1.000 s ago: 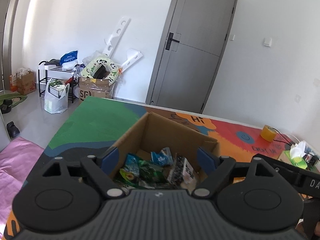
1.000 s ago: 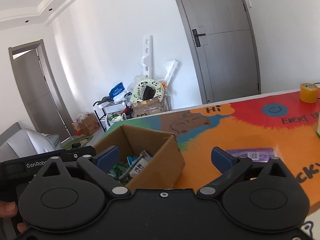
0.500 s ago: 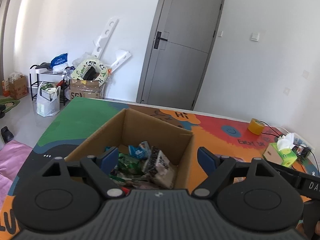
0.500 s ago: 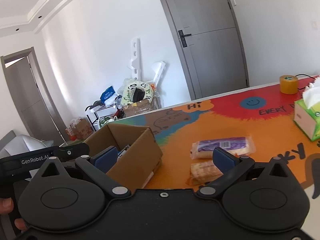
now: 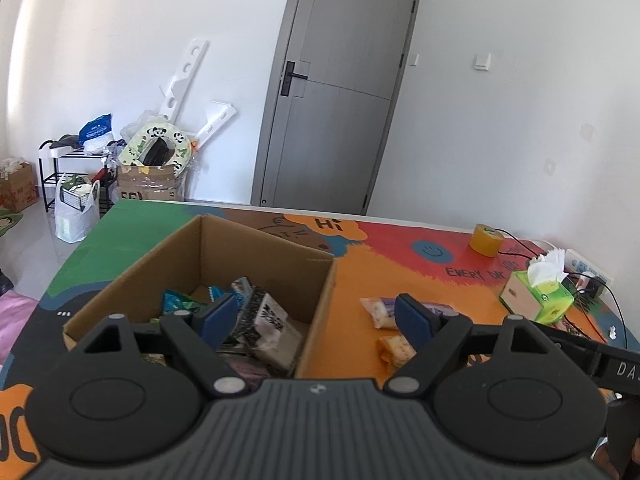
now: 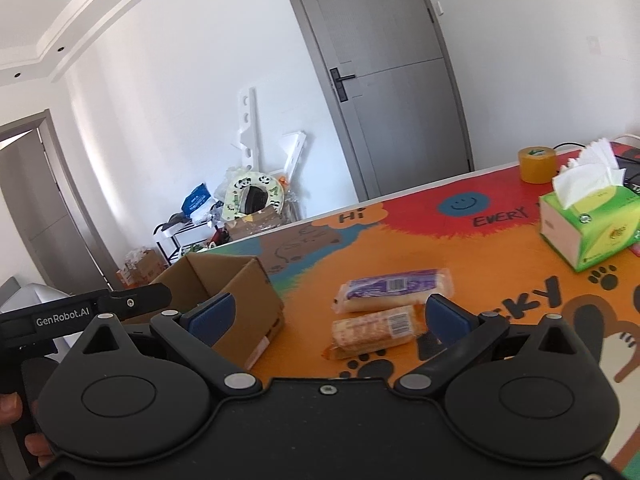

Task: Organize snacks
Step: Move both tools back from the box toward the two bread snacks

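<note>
An open cardboard box on the colourful table holds several snack packets; it also shows in the right wrist view. My left gripper is open and empty, hovering over the box's right wall. Two wrapped snacks lie on the orange part of the table right of the box: a purple-labelled pack and a tan biscuit pack. My right gripper is open and empty, just in front of the biscuit pack. Both packs also show in the left wrist view, the purple one and the tan one.
A green tissue box and a yellow tape roll sit at the table's right side, with cables and a power strip behind. A grey door and floor clutter lie beyond the table.
Both grippers have swung to the right. The box has slid left in both views and the two wrapped snacks and the tissue box have come into view.
</note>
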